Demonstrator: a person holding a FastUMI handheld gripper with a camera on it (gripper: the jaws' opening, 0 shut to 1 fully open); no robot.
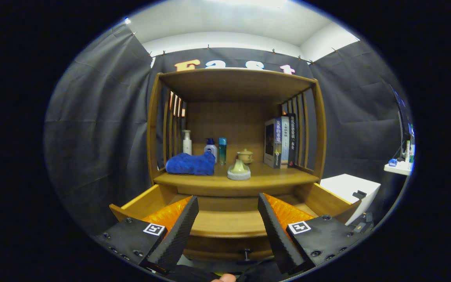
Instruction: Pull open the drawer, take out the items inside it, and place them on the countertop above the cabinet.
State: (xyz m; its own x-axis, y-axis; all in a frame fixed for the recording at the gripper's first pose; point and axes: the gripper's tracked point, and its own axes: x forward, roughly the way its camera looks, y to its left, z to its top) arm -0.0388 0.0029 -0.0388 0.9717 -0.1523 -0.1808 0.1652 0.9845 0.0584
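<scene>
The wooden drawer (139, 203) stands pulled out below the countertop (272, 178), its bare wooden bottom showing between my fingers and its knob (247, 254) near the front. My gripper (228, 203) hovers over the drawer, open, with nothing between its fingers. On the countertop beyond them lie a crumpled blue cloth (190, 163) on the left and a pale flask-shaped vessel on a round base (239, 170) in the middle.
At the back of the countertop stand a white pump bottle (187, 142), a white bottle with a blue cap (210, 148), a teal bottle (222, 149) and a small lidded pot (245, 156). Books (280, 141) stand upright at right. A white box (350, 190) sits beside the cabinet.
</scene>
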